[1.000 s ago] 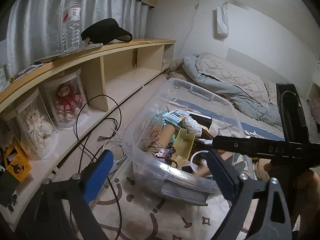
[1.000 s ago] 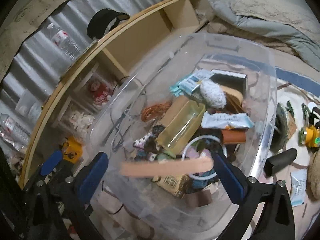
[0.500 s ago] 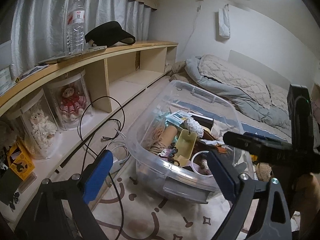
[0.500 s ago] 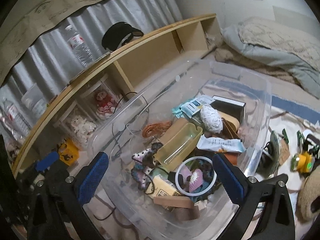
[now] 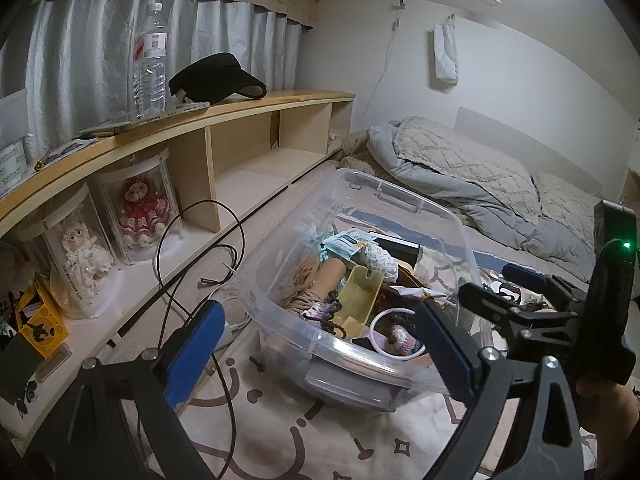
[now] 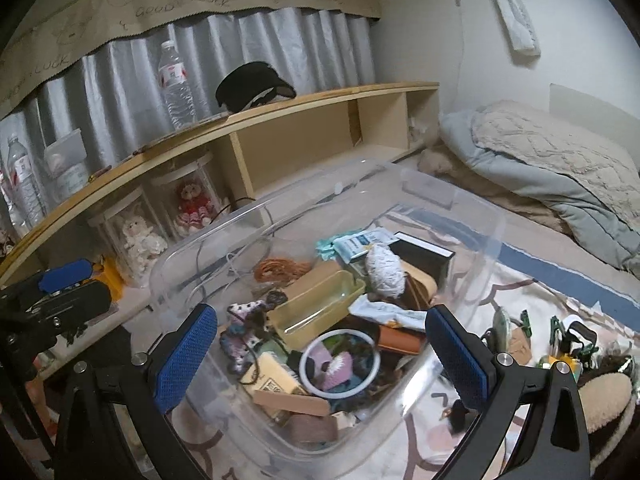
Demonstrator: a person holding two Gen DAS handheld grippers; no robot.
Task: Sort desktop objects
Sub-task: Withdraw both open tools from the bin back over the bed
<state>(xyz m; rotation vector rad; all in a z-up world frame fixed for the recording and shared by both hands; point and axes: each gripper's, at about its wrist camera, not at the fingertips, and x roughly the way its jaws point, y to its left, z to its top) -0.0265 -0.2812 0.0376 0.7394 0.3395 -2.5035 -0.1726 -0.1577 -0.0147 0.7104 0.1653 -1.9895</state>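
my left gripper [image 5: 320, 350] hangs with its blue pads wide apart and nothing between them, in front of the near end of the clear bin [image 5: 400, 200]. my right gripper [image 6: 322, 354] is spread just as wide and empty, above the bin's near edge; in the left view it shows at the right, beside the bin. the bin sits on the patterned rug [image 5: 280, 432], between the low wooden shelf [image 5: 248, 110] and the bedding [image 5: 472, 184]. inside it lies a jumble: a yellow tray [image 6: 316, 306], a white ring [image 6: 340, 364], a ball of white yarn [image 6: 385, 272], an orange cord [image 6: 280, 269], a black box [image 6: 424, 254] and a tan strip [image 6: 292, 403] at the near end. on the shelf top stand a water bottle [image 5: 150, 58] and a black visor [image 5: 216, 78]; two dolls in clear cases [image 5: 138, 212] sit under it. a black cable [image 5: 200, 256] loops beside the bin. more small items [image 6: 560, 340] lie on the rug to the bin's right.
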